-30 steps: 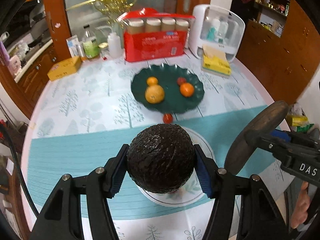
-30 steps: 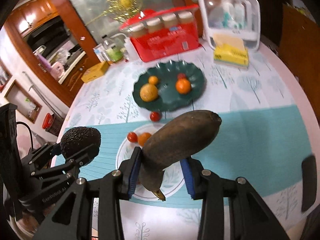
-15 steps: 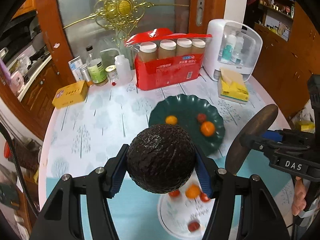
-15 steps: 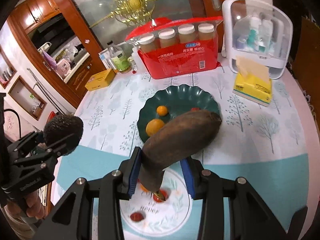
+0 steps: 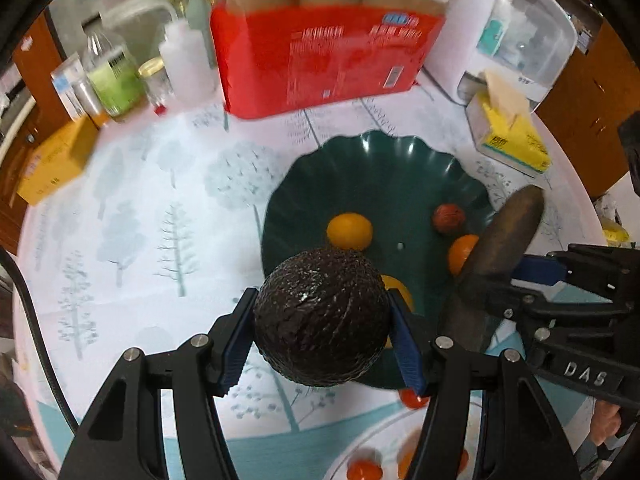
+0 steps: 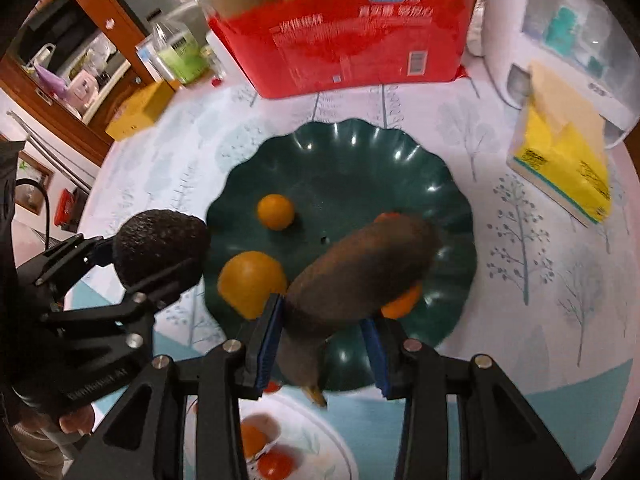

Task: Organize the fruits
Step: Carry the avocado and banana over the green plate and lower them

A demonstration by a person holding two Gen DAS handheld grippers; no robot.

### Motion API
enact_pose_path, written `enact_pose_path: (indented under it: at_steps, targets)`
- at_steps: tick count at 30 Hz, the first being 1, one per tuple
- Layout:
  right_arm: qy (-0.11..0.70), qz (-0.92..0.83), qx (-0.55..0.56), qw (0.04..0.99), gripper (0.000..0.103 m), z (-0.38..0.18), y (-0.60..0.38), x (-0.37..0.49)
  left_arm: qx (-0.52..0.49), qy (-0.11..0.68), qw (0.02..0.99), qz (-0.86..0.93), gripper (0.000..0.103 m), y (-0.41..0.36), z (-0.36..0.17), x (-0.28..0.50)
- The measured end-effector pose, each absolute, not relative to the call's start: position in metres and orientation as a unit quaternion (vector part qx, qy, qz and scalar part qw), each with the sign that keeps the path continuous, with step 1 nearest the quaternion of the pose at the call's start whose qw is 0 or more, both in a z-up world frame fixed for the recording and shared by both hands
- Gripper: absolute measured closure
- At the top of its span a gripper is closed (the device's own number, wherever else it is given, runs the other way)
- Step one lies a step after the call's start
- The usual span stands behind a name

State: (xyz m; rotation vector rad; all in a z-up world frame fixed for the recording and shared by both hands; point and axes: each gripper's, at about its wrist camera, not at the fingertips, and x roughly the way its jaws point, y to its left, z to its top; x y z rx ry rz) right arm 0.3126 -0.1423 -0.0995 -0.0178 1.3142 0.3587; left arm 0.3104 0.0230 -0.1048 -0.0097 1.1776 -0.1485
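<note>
My left gripper point(image 5: 322, 340) is shut on a dark bumpy avocado point(image 5: 322, 316) and holds it above the near left rim of the dark green scalloped plate point(image 5: 380, 176). My right gripper point(image 6: 322, 338) is shut on a long brown fruit point(image 6: 360, 268) and holds it over the plate's point(image 6: 352, 152) near half. On the plate lie a small orange point(image 6: 275, 211), a larger orange point(image 6: 250, 280), another orange point(image 6: 402, 304) partly hidden by the brown fruit, and a red fruit point(image 5: 448, 218). The right gripper with the brown fruit point(image 5: 500, 256) shows at right in the left wrist view.
A white plate point(image 6: 320, 440) with small tomatoes and oranges sits near the front. A red pack of jars point(image 6: 348, 36), bottles point(image 5: 114, 76), a yellow box point(image 5: 52, 164), a yellow tissue pack point(image 6: 560, 164) and a white appliance point(image 5: 524, 40) ring the back of the round table.
Both grippers moved forward and down over the green plate with their fruit still held. The white plate slid to the bottom of both views.
</note>
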Motion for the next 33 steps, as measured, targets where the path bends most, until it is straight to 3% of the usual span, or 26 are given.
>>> enact_pose_path:
  at_steps: [11,16,21,33]
  targets:
    - [0.566,0.168,-0.015,0.807,0.062,-0.123,-0.133,0.313,-0.066,0.538,0.838,-0.066,0.042,0.035,-0.135,0.318]
    - [0.531,0.161,0.001,0.832,0.054,-0.114,-0.137,0.314,-0.094,0.532,0.839,-0.064,0.040,0.037,-0.140,0.319]
    - [0.508,0.144,0.012,0.849,0.053,-0.108,-0.148,0.316,-0.095,0.521,0.847,-0.056,0.023,0.034,-0.136,0.318]
    - [0.497,0.113,0.040,0.859,0.053,-0.110,-0.172,0.312,-0.078,0.522,0.848,-0.040,0.007,0.021,-0.138,0.317]
